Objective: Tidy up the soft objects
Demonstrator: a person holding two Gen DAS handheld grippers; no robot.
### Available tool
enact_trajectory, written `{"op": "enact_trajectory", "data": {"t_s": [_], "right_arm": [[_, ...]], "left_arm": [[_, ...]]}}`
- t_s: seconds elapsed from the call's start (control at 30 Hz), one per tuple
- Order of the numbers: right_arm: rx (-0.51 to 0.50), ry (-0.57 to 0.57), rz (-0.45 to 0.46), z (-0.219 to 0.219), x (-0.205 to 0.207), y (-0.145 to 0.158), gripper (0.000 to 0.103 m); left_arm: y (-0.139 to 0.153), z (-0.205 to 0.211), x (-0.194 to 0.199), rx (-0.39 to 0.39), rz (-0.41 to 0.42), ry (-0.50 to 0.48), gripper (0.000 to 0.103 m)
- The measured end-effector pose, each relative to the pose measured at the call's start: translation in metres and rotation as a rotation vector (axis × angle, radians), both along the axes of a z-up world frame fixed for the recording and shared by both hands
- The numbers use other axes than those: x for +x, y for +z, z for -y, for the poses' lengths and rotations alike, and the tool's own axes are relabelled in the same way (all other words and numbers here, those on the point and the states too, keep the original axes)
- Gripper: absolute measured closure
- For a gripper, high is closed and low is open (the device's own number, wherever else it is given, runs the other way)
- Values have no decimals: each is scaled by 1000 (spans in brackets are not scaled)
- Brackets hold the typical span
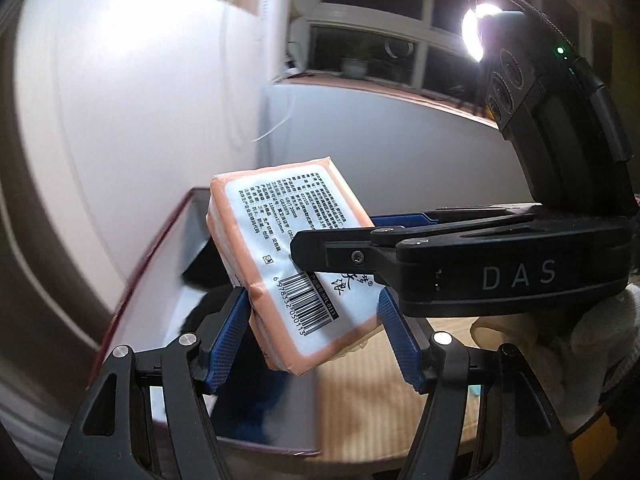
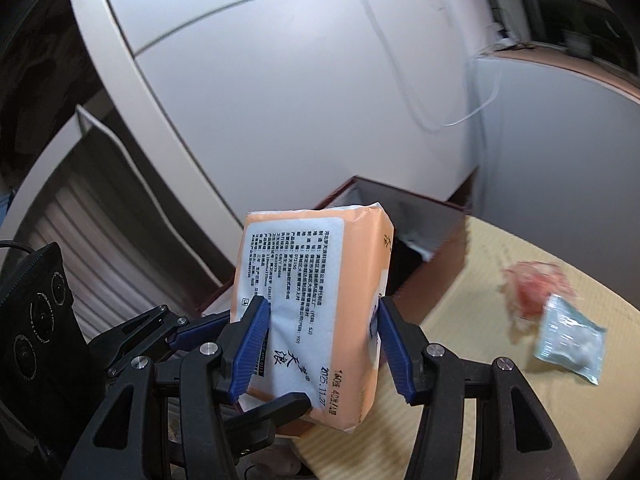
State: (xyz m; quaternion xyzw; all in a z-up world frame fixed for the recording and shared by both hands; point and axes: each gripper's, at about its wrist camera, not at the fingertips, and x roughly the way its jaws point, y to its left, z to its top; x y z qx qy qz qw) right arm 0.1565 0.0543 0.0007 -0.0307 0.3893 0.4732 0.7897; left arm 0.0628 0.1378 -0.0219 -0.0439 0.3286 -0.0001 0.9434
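Tissue pack hung above the tabletop short of the open box, clamped by both the left gripper and right gripper; judged mid-handover, with two small packets unsorted at right.

The tissue pack shows "2025.11.27" on its white label; its barcode reads 6978332050113, though blurred. "DAS" stands on the right gripper.
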Motion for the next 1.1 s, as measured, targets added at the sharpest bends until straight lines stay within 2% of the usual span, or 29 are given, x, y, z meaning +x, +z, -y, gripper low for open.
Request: {"op": "enact_trajectory", "data": {"t_s": [0.33,0.47,0.8,1.1], "right_arm": [[-47,69,-48,-56,-4,-30,51],[-62,76,-57,-64,-1,-38,51],[-69,68,-24,-64,-6,-33,51],[-60,21,-16,-35,-3,-24,43]], "left_arm": [[-28,-39,0,1,-57,92,40],[-36,-47,1,4,-72,114,47],[-39,-50,-11,14,-72,145,48],[-31,-55,-21,-8,-46,163,47]]}}
